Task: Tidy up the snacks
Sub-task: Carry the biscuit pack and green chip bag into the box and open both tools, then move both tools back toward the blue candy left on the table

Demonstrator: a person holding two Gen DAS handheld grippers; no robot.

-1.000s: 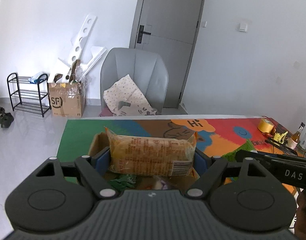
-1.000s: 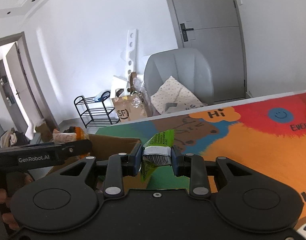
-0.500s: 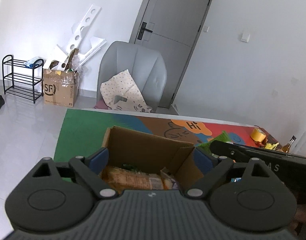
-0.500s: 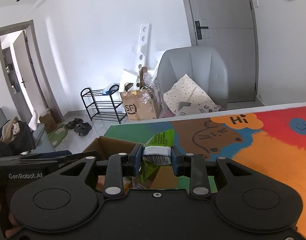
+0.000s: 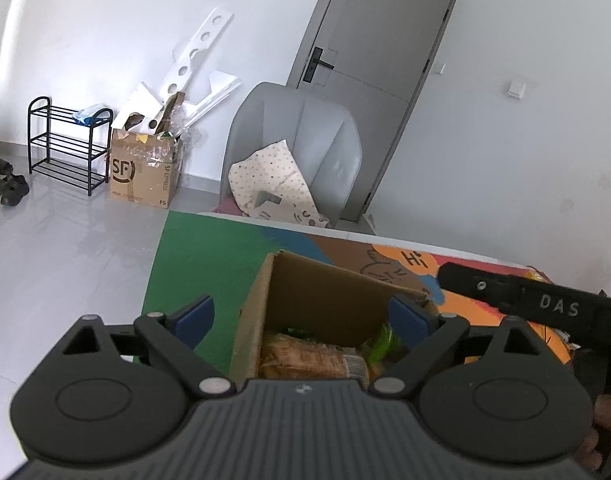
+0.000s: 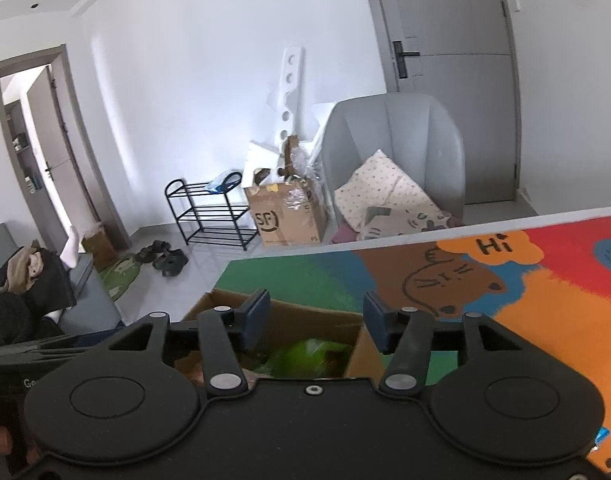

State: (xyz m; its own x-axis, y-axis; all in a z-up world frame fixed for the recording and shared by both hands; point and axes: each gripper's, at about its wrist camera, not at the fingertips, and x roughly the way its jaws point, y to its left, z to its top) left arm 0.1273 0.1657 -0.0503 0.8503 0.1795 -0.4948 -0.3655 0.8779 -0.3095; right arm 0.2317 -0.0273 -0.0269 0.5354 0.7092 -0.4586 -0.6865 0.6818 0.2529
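An open cardboard box (image 5: 329,300) stands on the colourful mat (image 5: 209,264). Inside it lie a yellow-orange snack pack (image 5: 305,360) and a green packet (image 5: 381,346). My left gripper (image 5: 301,316) hovers over the box's near side, its jaws opening wide with nothing between them. In the right wrist view my right gripper (image 6: 317,320) hangs over the same box (image 6: 217,300), its jaws opening. The green packet (image 6: 309,356) is blurred below the pads, inside the box and free of them. The right gripper's body (image 5: 545,308) shows at the right of the left wrist view.
The mat (image 6: 545,320) covers the table to the right of the box. Behind the table stands a grey chair (image 5: 297,140) with a patterned cushion. A cardboard carton (image 5: 143,176) and a black shoe rack (image 5: 65,144) stand on the floor by the wall.
The left gripper let the yellow-orange pack go into the box and spread wider. The right gripper came over the box and released the green packet, which dropped in.
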